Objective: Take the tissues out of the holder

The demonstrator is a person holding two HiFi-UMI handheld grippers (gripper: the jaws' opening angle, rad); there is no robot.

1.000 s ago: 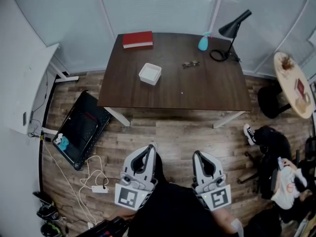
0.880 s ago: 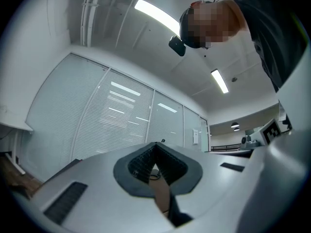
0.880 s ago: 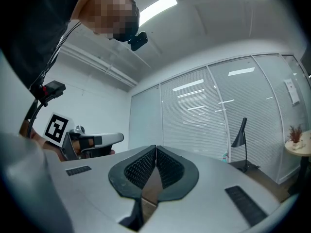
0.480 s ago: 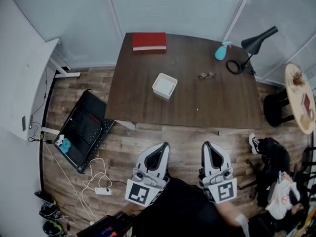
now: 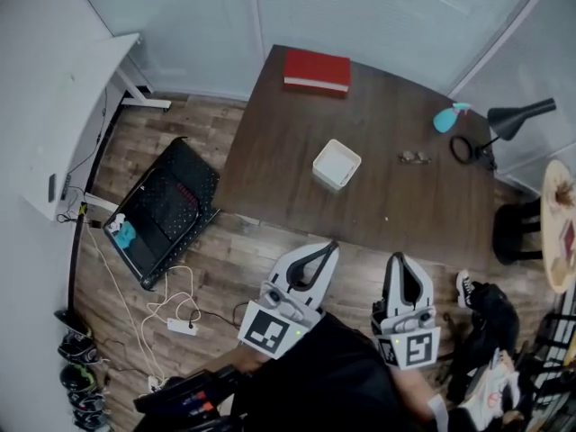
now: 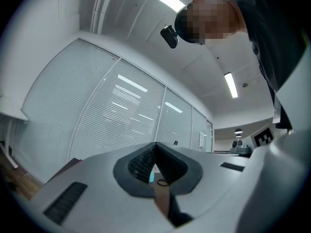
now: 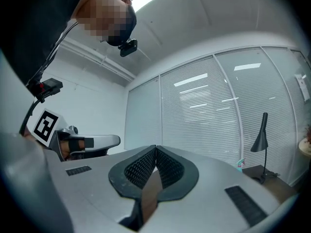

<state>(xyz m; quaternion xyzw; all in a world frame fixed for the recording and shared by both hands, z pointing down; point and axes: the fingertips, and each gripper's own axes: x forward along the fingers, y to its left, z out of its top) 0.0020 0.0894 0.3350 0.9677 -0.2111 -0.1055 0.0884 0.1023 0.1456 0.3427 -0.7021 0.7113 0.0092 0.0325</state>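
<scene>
Closing in on the worktop (image 5: 288, 151) since a second ago, with left hand-held gripper (image 5: 329, 247) and right hand-held gripper (image 5: 401, 259) both pinched together, empty; tissue holder (image 5: 337, 165) mid-worktop, nearer yet well apart, so no grasp begun.

The white holder (image 5: 337, 164) on the dark table (image 5: 288, 151) is too small in the head view to tell what lies in it — the little object (image 5: 415, 157) near the lamp (image 5: 515, 121) is no clearer. The picture's right edge cuts the round side table (image 5: 551, 264). The person's dark clothing (image 5: 333, 385) hides both hands. In its own view the left gripper (image 6: 155, 144) blocks nearly all of the table.
</scene>
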